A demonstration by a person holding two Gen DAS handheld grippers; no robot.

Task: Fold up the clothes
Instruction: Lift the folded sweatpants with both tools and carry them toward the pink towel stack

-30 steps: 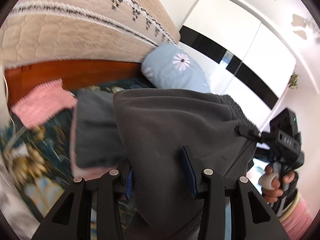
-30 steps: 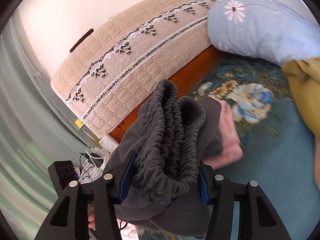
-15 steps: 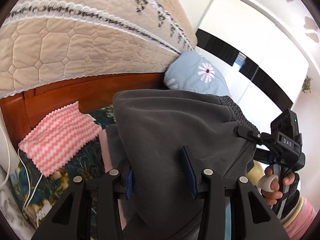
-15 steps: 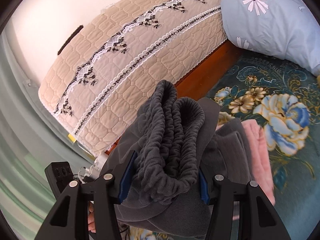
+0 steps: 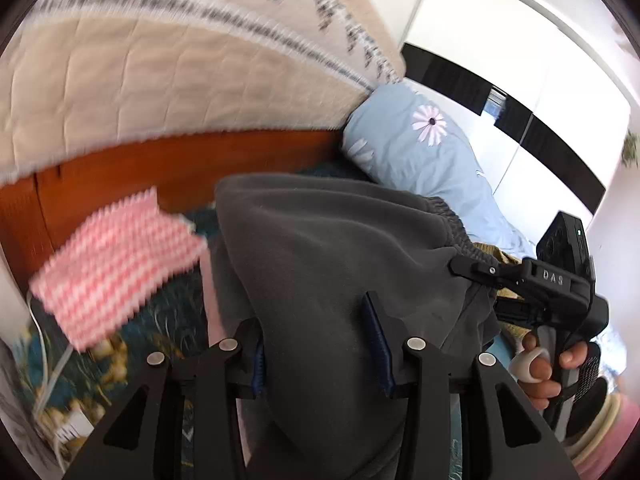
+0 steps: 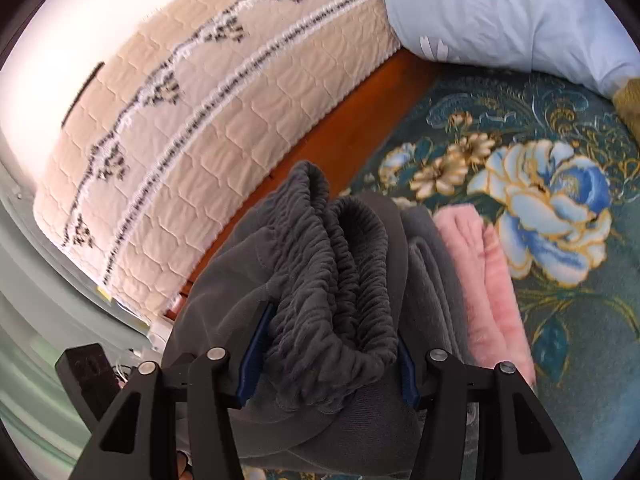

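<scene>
Both claws are clamped on the same dark grey fleece garment (image 5: pixel 328 264). Left gripper (image 5: pixel 320 352) has its blue-padded fingers (image 5: pixel 376 336) pinched into a thick fold of the plain fleece, which drapes over and between them. Right gripper (image 6: pixel 326 356) squeezes the gathered, ribbed elastic waistband (image 6: pixel 340 280) between its blue pads, the bunched band bulging up above the fingertips.

From the left wrist view, the right gripper's black body (image 5: pixel 560 284) reaches in from the right, and the person's right hand (image 5: pixel 548 364) wraps its handle, fingers curled round a white trigger.

Below the lifted garment lies a teal bedspread with large blue and gold flowers (image 6: pixel 560 208). On it, beside the grey cloth, rests a soft pink folded item (image 6: pixel 492 280), fuzzy in texture, with another folded grey piece (image 6: pixel 428 264) next to it. A pink-and-white zigzag knitted cloth (image 5: pixel 116 260) sits near the orange-brown wooden headboard (image 5: pixel 160 176), which is topped by a beige quilted cover with dark embroidered trim (image 6: pixel 208 112). A pale blue pillow with daisy print (image 5: pixel 420 148) leans at the head of the bed, a mustard cloth (image 6: pixel 628 100) just beside it. White wardrobe doors with black bands (image 5: pixel 520 80) stand behind.
</scene>
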